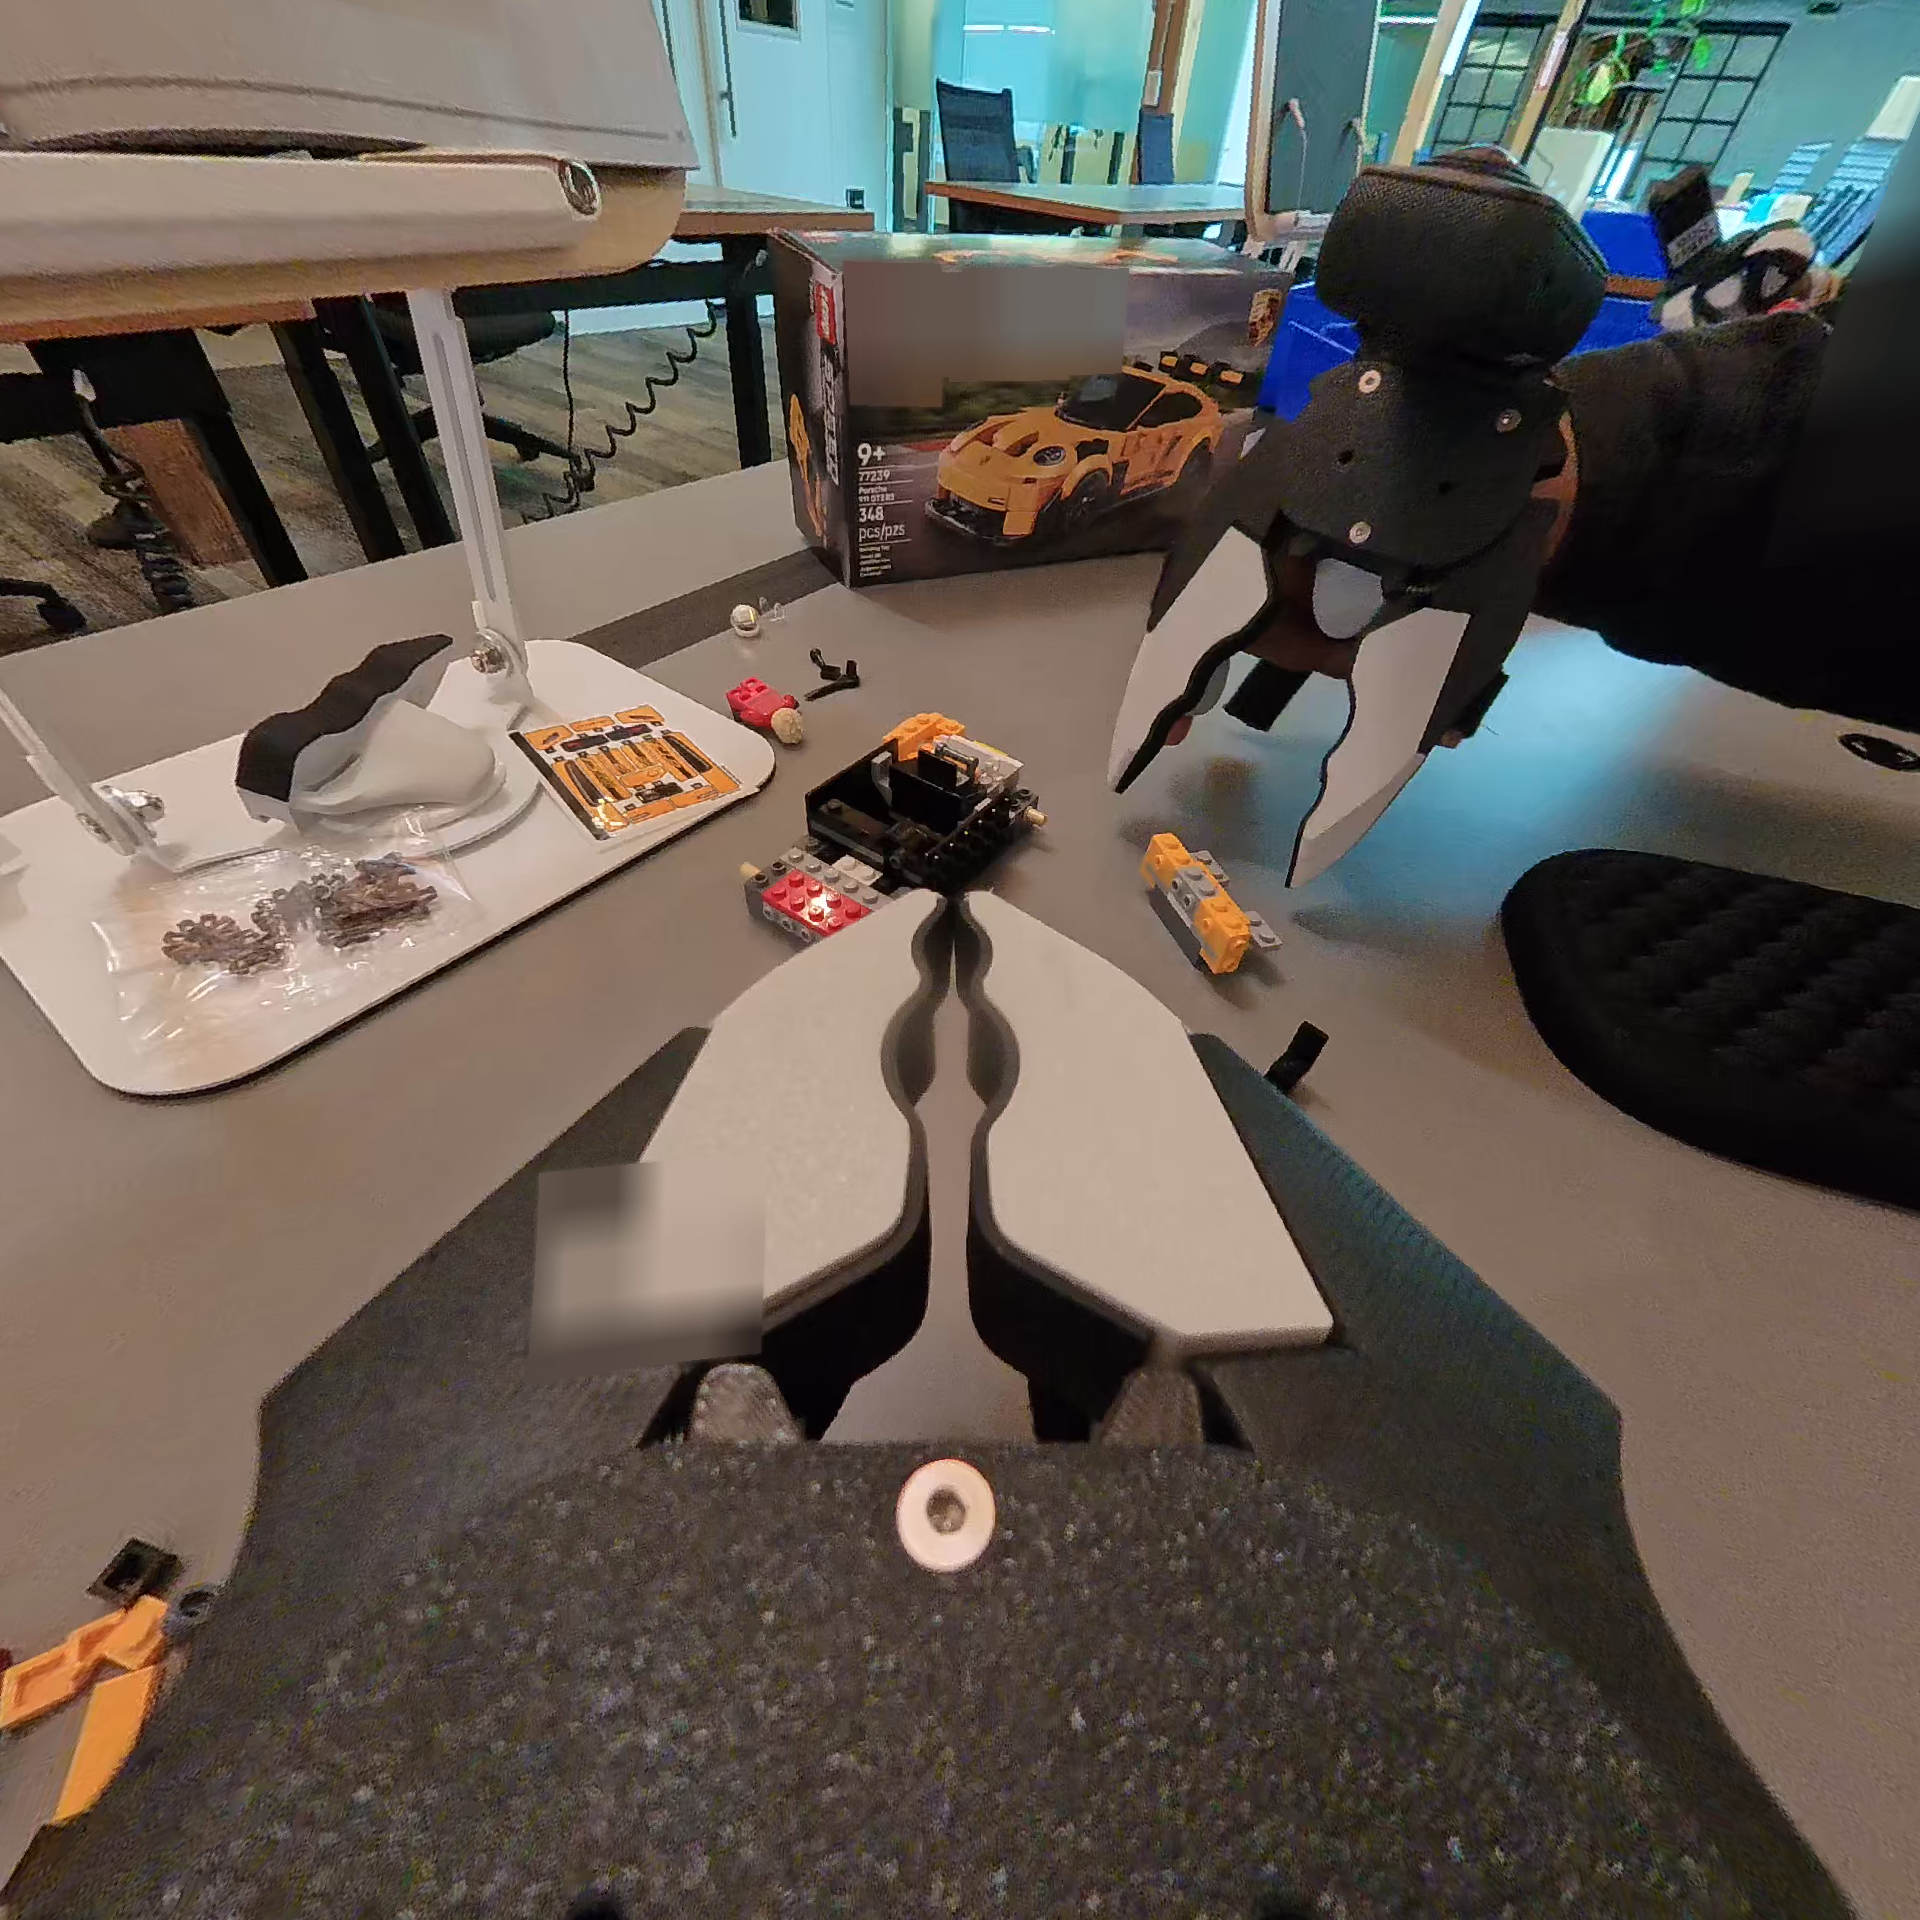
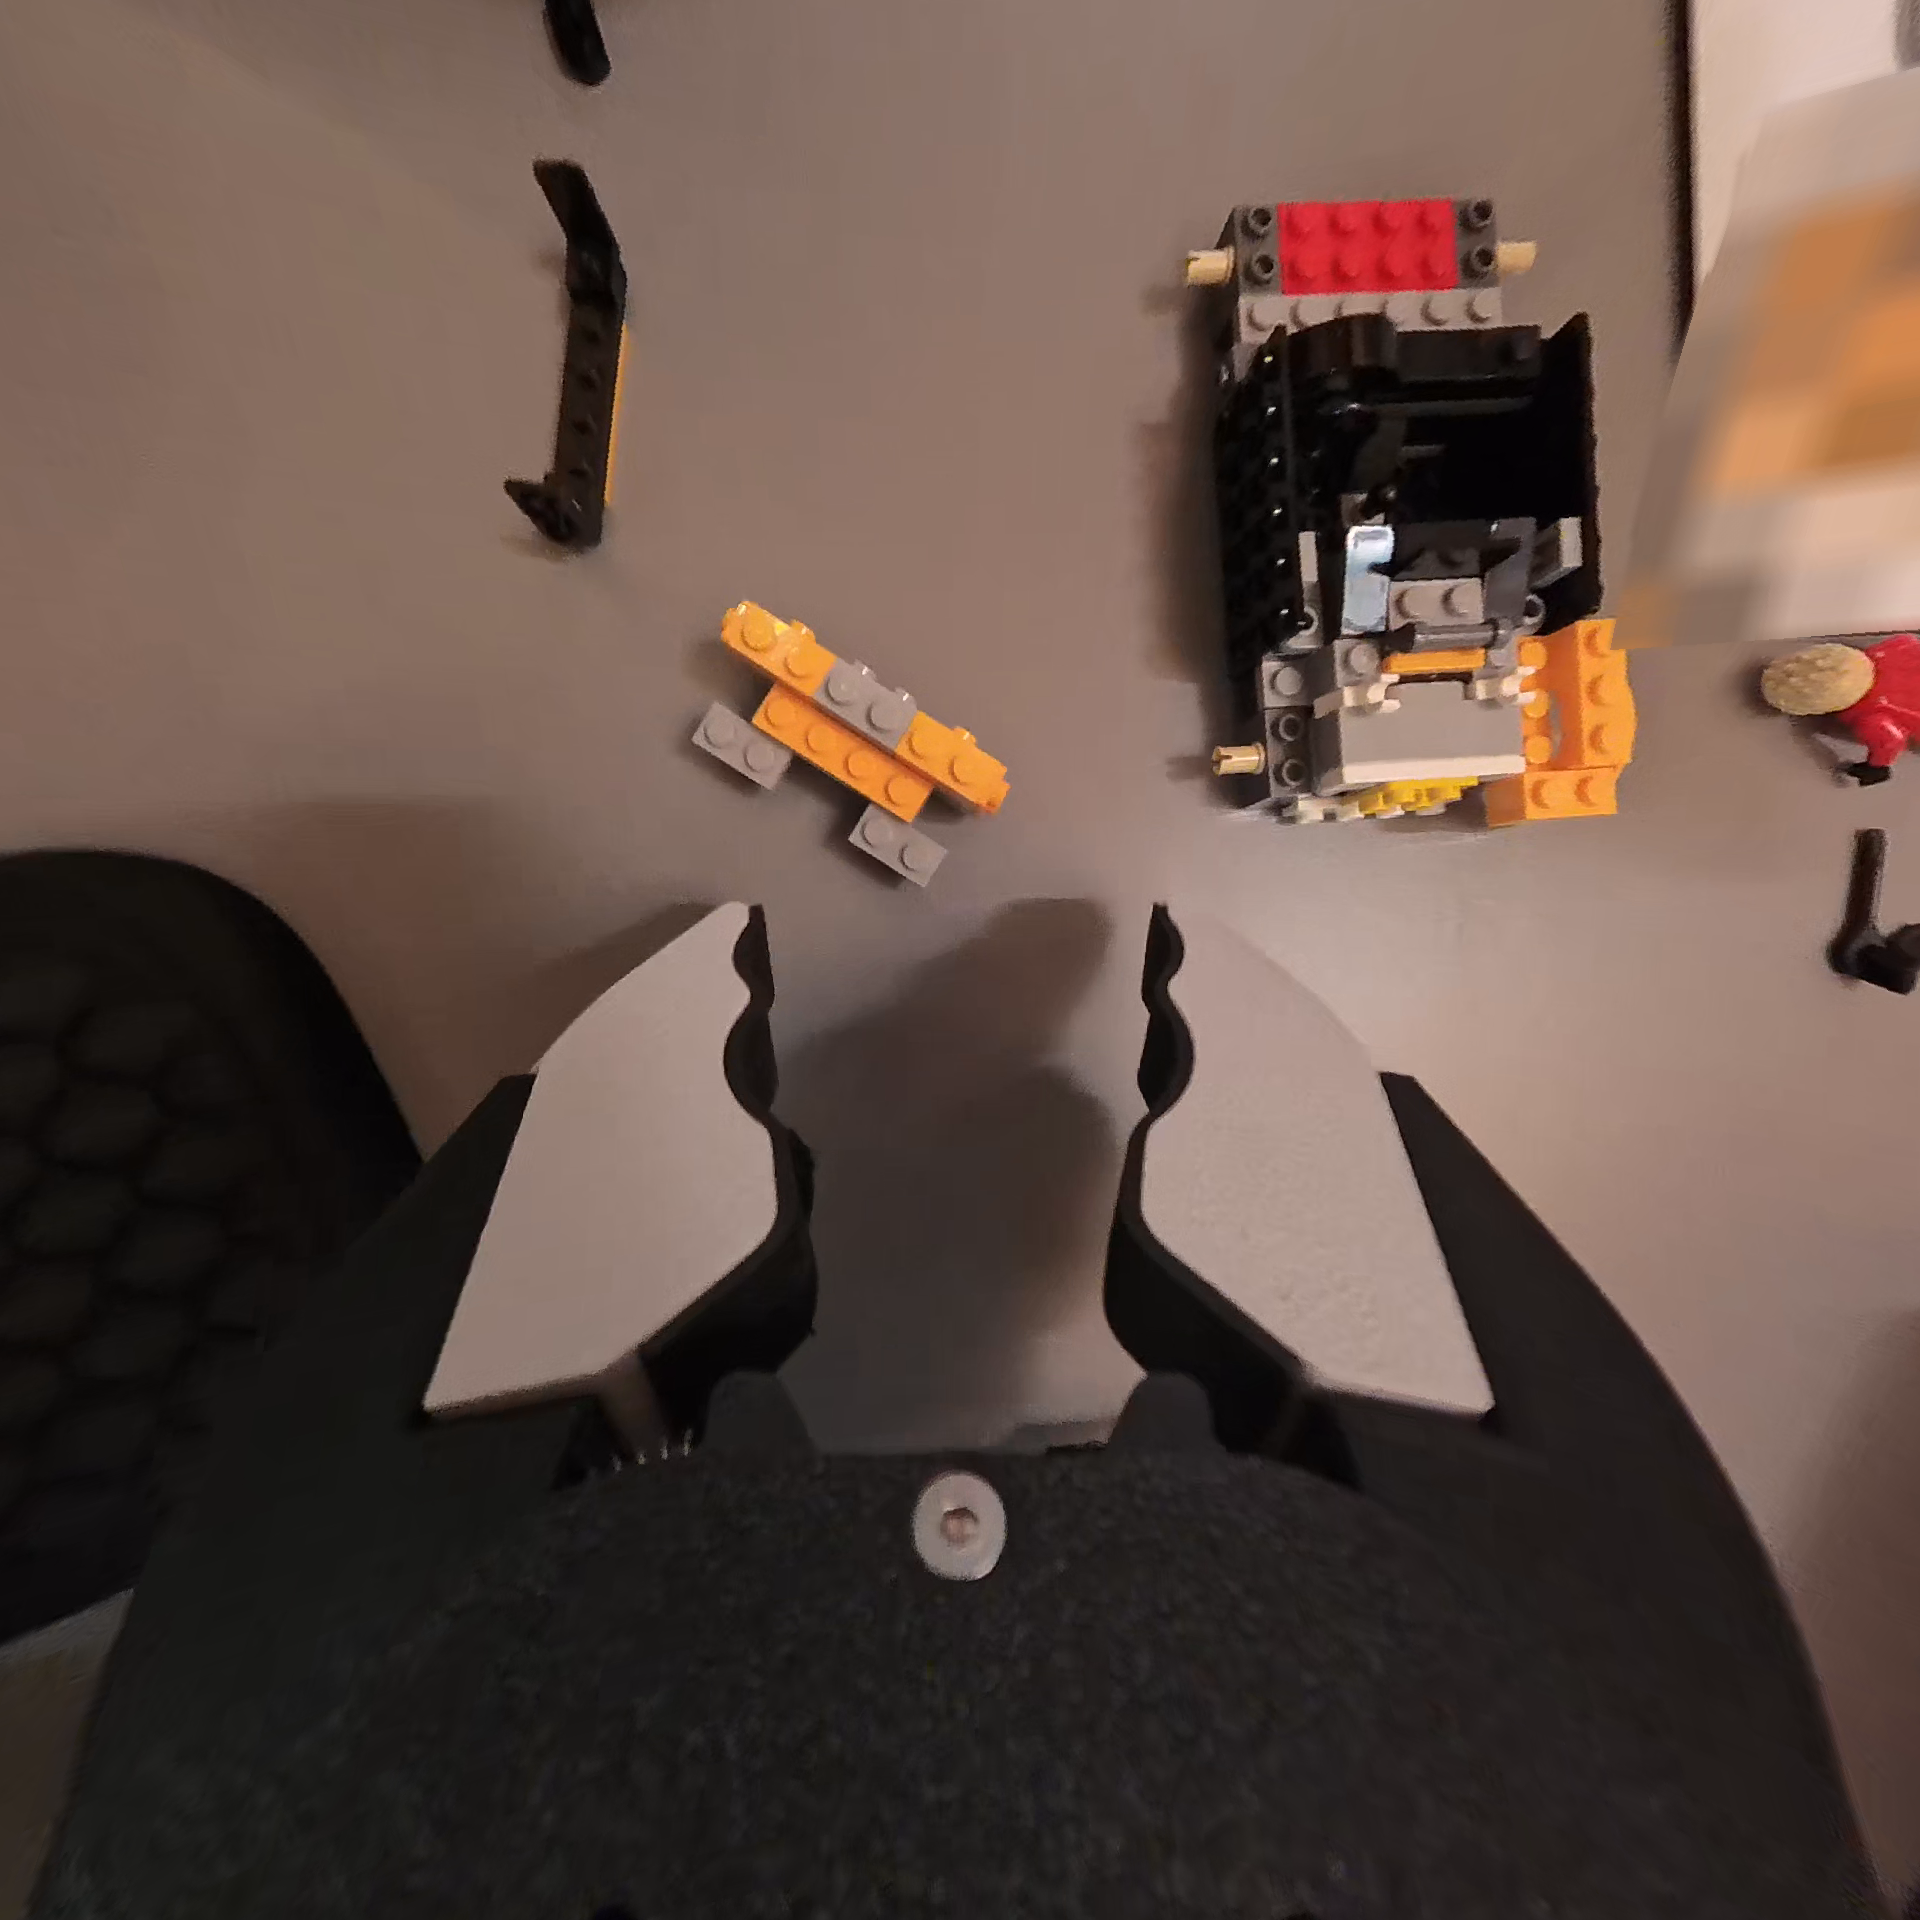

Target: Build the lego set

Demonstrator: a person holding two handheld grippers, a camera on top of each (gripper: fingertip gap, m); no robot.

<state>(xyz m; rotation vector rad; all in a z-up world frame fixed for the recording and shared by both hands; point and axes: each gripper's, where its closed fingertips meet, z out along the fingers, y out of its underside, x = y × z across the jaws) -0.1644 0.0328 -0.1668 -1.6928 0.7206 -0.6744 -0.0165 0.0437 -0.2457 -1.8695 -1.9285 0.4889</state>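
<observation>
Your left gripper (image 1: 951,914) has its fingers pressed together on nothing, tips just short of the part-built car chassis (image 1: 904,821) on the grey table (image 1: 1455,1195). Your right gripper (image 2: 961,925) hangs above the table with fingers spread apart and empty. Between its tips and the far side lies the orange-and-grey subassembly (image 2: 852,738), apart from the chassis at its right. Far behind stands the set box (image 1: 1008,416); a sticker sheet (image 1: 629,769) lies left on a white stand base (image 1: 343,997).

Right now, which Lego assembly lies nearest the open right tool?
The small orange-and-grey assembly, just ahead of the right tool; the larger black chassis with the red plate sits farther off.
</observation>
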